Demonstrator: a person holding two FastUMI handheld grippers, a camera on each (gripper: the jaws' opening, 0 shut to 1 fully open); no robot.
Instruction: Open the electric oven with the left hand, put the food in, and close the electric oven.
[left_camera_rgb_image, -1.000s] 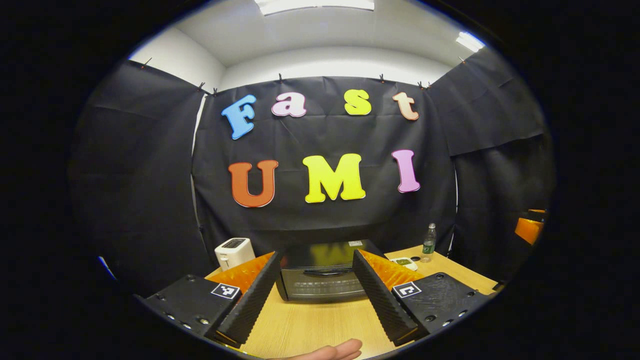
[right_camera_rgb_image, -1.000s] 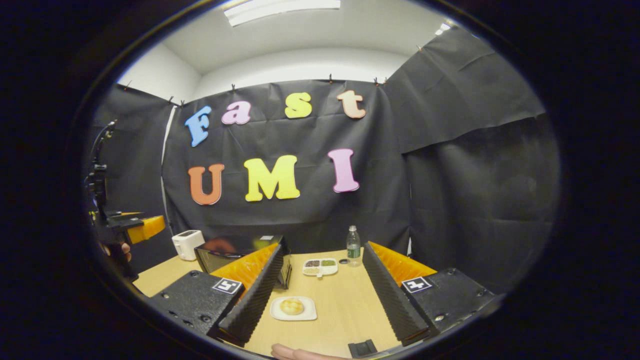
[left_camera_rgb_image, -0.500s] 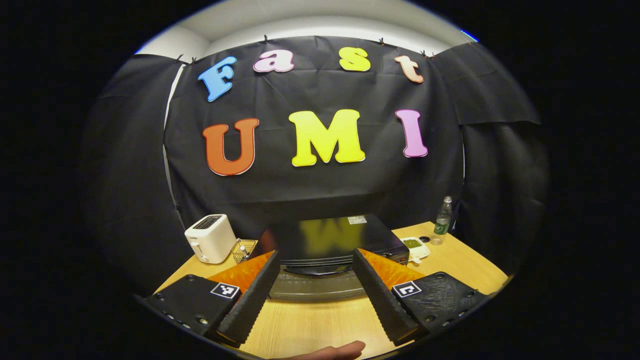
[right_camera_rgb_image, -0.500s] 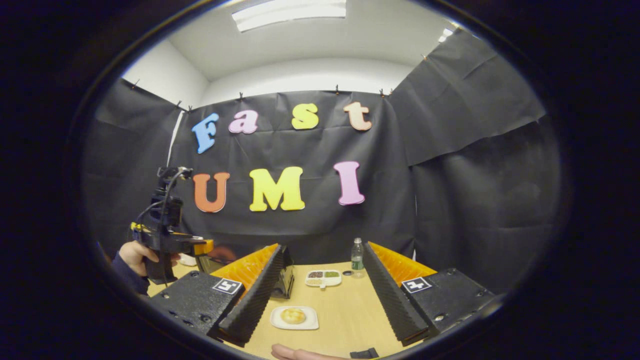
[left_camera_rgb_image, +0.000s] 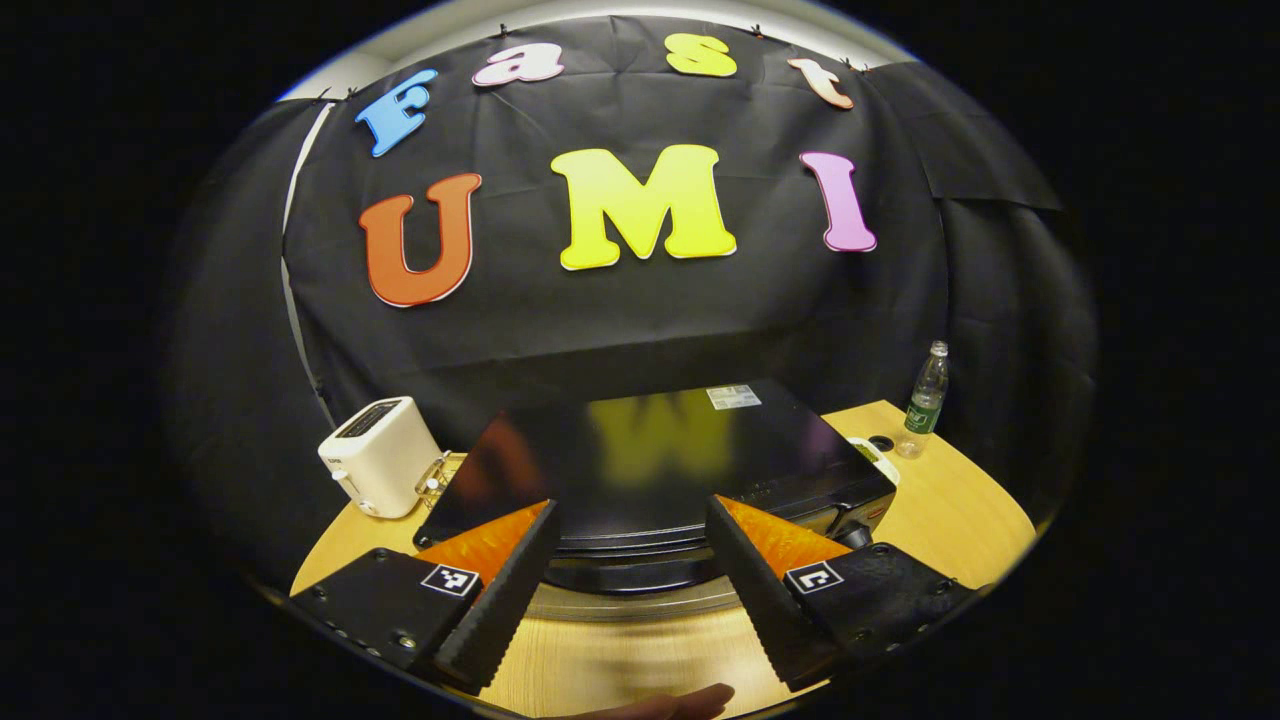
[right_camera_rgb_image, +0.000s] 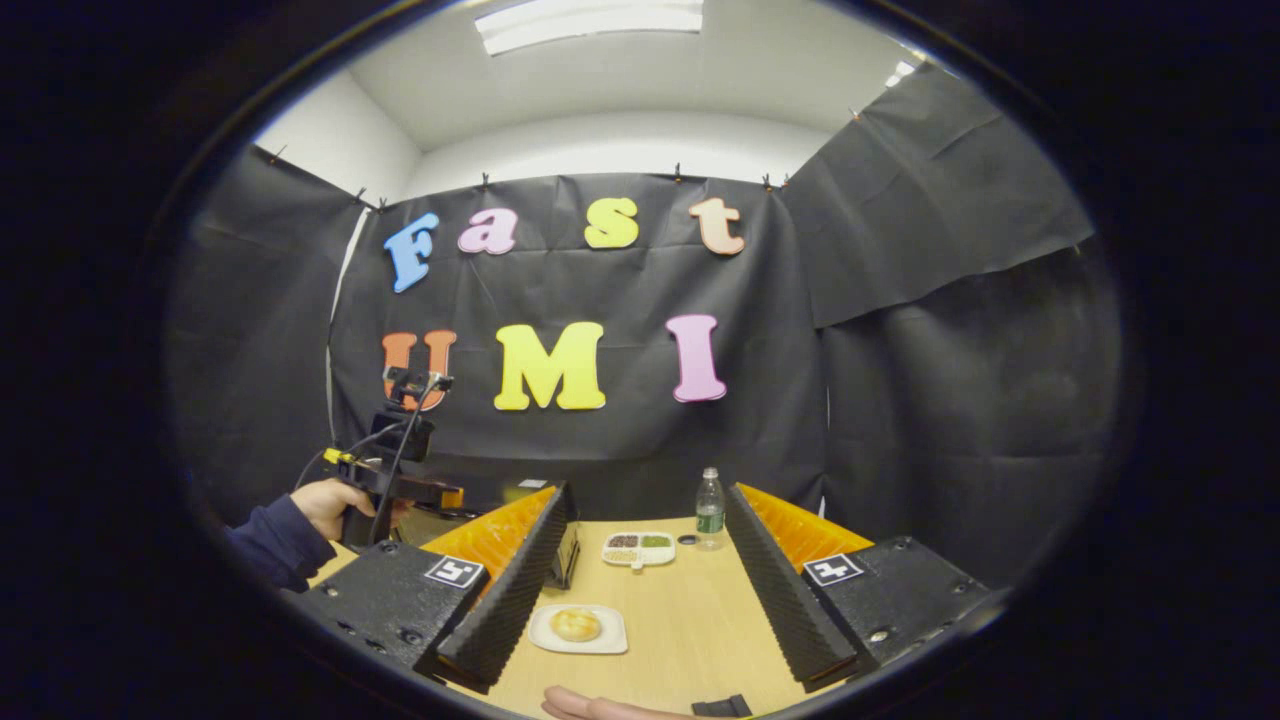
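Observation:
The black electric oven (left_camera_rgb_image: 650, 465) stands right ahead in the left gripper view, door closed, its handle and glass front (left_camera_rgb_image: 630, 590) low between my fingers. My left gripper (left_camera_rgb_image: 632, 508) is open, just above and before the oven's front edge. In the right gripper view a bun (right_camera_rgb_image: 578, 624) lies on a small white plate (right_camera_rgb_image: 606, 643) on the wooden table. My right gripper (right_camera_rgb_image: 648, 495) hangs open above and behind it, holding nothing. At the left, a hand (right_camera_rgb_image: 325, 505) carries the left gripper (right_camera_rgb_image: 440, 495) over the oven (right_camera_rgb_image: 566, 548), mostly hidden by my finger.
A white toaster (left_camera_rgb_image: 378, 455) stands left of the oven, with a small wire rack beside it. A green-labelled bottle (right_camera_rgb_image: 709, 507) and a divided dish of toppings (right_camera_rgb_image: 638, 547) sit at the table's (left_camera_rgb_image: 960, 510) back. Black cloth walls close in on three sides.
My left gripper has moved forward and closer to the oven, which now looms larger and lower. In the right gripper view it has travelled right toward the oven. The right gripper has barely shifted.

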